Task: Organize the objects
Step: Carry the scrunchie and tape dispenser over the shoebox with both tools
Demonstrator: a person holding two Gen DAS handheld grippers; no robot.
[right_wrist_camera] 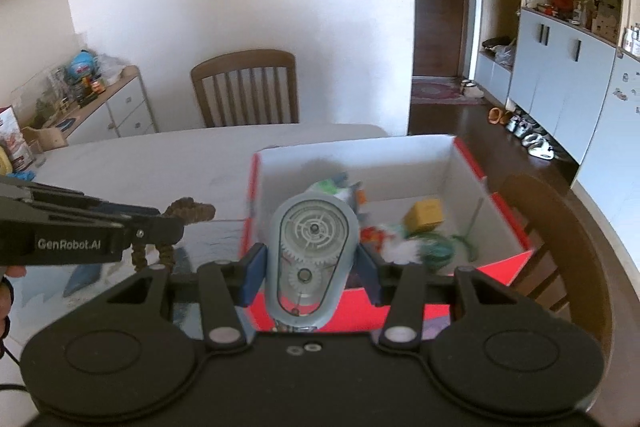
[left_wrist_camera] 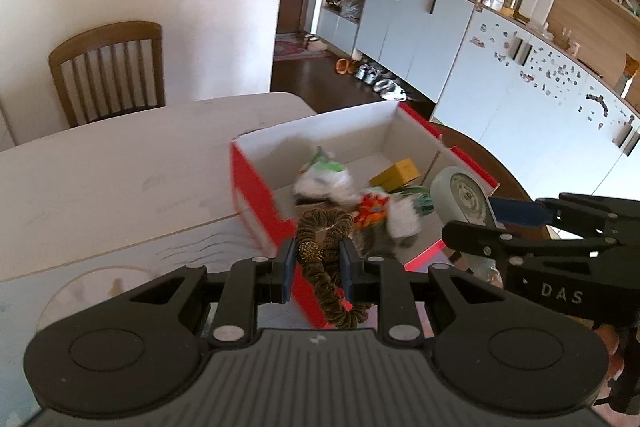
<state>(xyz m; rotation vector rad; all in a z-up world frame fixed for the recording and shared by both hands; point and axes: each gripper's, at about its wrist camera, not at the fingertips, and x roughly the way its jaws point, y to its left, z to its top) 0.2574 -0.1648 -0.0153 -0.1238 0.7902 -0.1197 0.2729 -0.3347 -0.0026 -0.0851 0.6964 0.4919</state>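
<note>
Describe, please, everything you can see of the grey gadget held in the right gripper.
The grey gadget is an oval, pale grey plastic piece with a clear face showing white gears and a spiral disc inside. It stands upright, clamped on both sides by the right gripper, whose blue pads press on it, in front of the red box.

Left hand-held gripper (left_wrist_camera: 317, 267) clamps brown scrunchie (left_wrist_camera: 326, 247) before red box (left_wrist_camera: 256, 195).

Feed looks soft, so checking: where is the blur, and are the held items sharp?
Left wrist: box and its contents smeared, brown scrunchie in left claw fairly sharp. Right wrist: box edge ghosted, geared gadget in right claw crisp.
</note>
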